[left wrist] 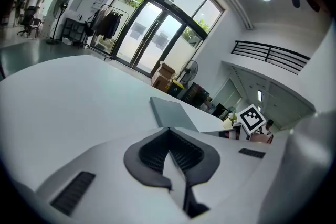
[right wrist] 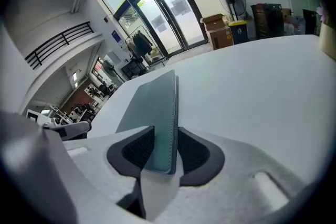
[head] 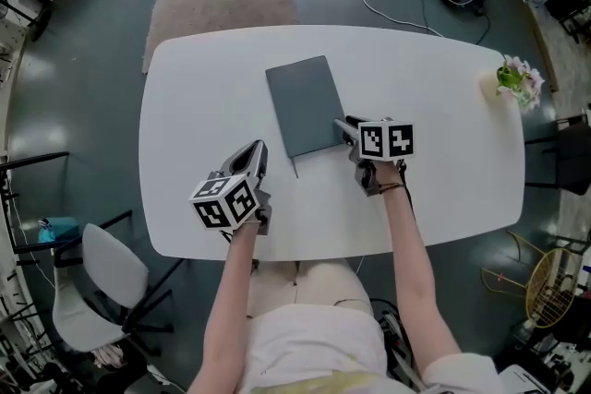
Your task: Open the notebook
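White shirt (head: 314,341), pale trousers (head: 295,281)

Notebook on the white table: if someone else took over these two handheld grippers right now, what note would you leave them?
Left gripper: jaws together, empty, over the table just near-left of the notebook.
Right gripper: jaws closed on the notebook's near right corner; I cannot tell whether they hold the cover alone.
Notebook: closed, lying flat.
Done: the grip is taken.
To do: swing the cover open; the left gripper could probably steady the book.
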The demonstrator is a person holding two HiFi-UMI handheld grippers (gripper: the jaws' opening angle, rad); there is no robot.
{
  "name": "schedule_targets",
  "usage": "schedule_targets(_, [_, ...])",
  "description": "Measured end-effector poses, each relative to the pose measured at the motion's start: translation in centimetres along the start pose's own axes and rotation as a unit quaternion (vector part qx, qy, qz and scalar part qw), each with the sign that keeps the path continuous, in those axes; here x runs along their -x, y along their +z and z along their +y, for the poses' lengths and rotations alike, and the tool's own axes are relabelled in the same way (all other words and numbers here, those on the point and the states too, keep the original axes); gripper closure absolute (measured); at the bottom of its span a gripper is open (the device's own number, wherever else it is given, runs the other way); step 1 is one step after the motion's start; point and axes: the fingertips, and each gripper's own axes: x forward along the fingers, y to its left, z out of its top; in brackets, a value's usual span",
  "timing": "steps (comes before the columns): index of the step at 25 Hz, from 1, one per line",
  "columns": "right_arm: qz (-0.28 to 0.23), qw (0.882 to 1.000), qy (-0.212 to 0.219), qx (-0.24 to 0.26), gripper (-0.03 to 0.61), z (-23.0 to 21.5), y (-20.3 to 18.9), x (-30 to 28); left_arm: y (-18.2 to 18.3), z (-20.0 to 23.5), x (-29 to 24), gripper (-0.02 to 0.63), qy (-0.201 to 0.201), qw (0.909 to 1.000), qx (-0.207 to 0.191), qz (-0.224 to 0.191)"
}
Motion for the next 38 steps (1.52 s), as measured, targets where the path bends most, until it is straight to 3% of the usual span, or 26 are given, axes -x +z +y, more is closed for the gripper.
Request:
schedule_targets(10, [0.016,1.0,0.014,-0.008,0.507,-0.3,0.0,0.0,-0.5,0.8,0.2,0.614,0.015,0.9997,0.021,-0.005])
schedule_targets(17, [-0.004,1.0,0.013,-0.009,0.532,0.2,0.7,0.9,-0.3,0.3,1.0,0.614,0.021,0.9994,0.02,-0.016])
schedule_targets(31, [-0.067,0.995,0.04,0.06,0.547,6.7,3.9,4.5,0.3,1.3,6.0,0.614,0.042,0.9967,0.028,-0.064])
schedule_targets(38, [-0.083,0.991,0.021,0.106,0.548,10.7,4.5,5.0,1.0,3.0,8.4,0.614,0.031,0.9962,0.032,-0.075])
